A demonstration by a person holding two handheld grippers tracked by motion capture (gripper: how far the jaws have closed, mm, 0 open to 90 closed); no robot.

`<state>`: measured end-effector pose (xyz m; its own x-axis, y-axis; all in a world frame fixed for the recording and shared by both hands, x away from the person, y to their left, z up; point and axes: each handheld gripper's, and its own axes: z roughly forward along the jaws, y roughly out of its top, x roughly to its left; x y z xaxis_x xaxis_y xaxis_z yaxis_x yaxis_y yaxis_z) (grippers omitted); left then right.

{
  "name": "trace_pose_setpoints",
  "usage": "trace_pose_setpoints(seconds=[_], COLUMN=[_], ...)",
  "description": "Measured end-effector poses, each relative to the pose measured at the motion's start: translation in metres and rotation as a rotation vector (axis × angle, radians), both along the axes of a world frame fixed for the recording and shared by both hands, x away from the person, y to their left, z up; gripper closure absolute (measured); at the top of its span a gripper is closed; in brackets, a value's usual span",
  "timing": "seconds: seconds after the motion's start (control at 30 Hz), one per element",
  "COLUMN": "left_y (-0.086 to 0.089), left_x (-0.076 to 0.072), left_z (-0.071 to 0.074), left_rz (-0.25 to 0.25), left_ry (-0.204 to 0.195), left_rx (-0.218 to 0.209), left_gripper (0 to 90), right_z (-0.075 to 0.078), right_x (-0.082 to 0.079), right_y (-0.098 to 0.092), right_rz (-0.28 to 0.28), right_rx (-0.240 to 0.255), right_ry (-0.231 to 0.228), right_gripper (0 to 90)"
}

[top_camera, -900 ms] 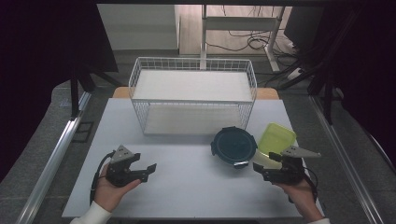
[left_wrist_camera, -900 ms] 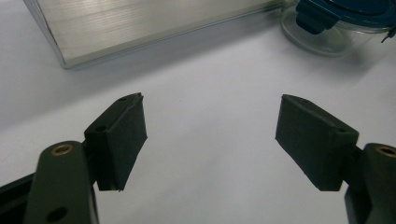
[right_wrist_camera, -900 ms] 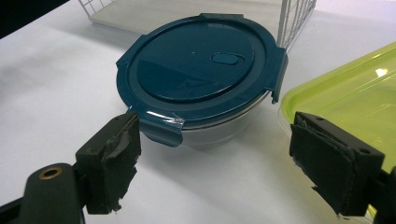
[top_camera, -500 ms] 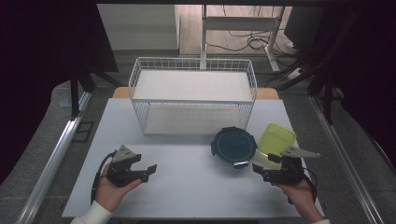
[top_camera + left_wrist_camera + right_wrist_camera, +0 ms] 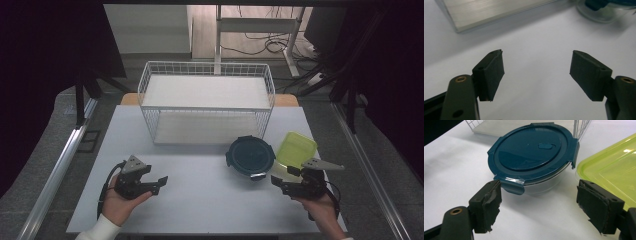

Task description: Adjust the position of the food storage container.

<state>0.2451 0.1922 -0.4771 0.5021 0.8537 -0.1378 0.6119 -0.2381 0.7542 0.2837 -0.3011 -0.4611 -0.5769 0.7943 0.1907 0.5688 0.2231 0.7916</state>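
High view: both hands are resting low on the table (image 5: 200, 200); the left gripper (image 5: 159, 182) is gaping w/ nothing in it, well apart from the round container (image 5: 250, 156) & green box (image 5: 296, 149) sitting near the wire basket (image 5: 207, 100).

Right gripper view: the right gripper (image 5: 537, 203) is gaping just before the container, not touching; nothing grabbed yet.

No readable writing.

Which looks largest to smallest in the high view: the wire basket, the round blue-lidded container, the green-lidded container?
1. wire basket
2. round blue-lidded container
3. green-lidded container, partly hidden behind the right gripper, so its rank is unsure.
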Motion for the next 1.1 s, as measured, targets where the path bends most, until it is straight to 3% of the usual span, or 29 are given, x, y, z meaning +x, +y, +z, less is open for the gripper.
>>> trace_pose_setpoints(seconds=[0.17, 0.43, 0.6, 0.8, 0.93, 0.97, 1.1], left_y=[0.002, 0.001, 0.003, 0.004, 0.004, 0.004, 0.002], left_x=[0.0, -0.002, -0.001, -0.001, 0.0, 0.001, 0.0], left_z=[0.0, 0.0, 0.0, -0.001, -0.002, -0.003, -0.001], left_rz=[0.002, -0.009, -0.015, -0.011, -0.014, -0.016, -0.019], left_ry=[0.014, 0.011, 0.025, 0.024, 0.034, 0.041, 0.043], left_rx=[-0.02, -0.015, -0.038, -0.033, -0.038, -0.048, -0.064], left_gripper=[27.1, 26.0, 25.2, 25.1, 25.1, 25.1, 25.0], right_z=[0.001, 0.008, 0.022, 0.032, 0.036, 0.037, 0.04], right_x=[0.001, 0.003, 0.019, 0.04, 0.047, 0.051, 0.058], right_y=[0.0, 0.004, 0.008, 0.014, 0.015, 0.016, 0.016], right_rz=[0.001, -0.003, -0.007, -0.032, -0.03, -0.021, -0.024], right_rx=[-0.007, -0.02, -0.057, -0.088, -0.106, -0.106, -0.128], right_ry=[0.002, 0.017, 0.053, 0.071, 0.078, 0.087, 0.095], right_gripper=[21.1, 23.3, 26.4, 29.2, 36.0, 42.7, 46.9])
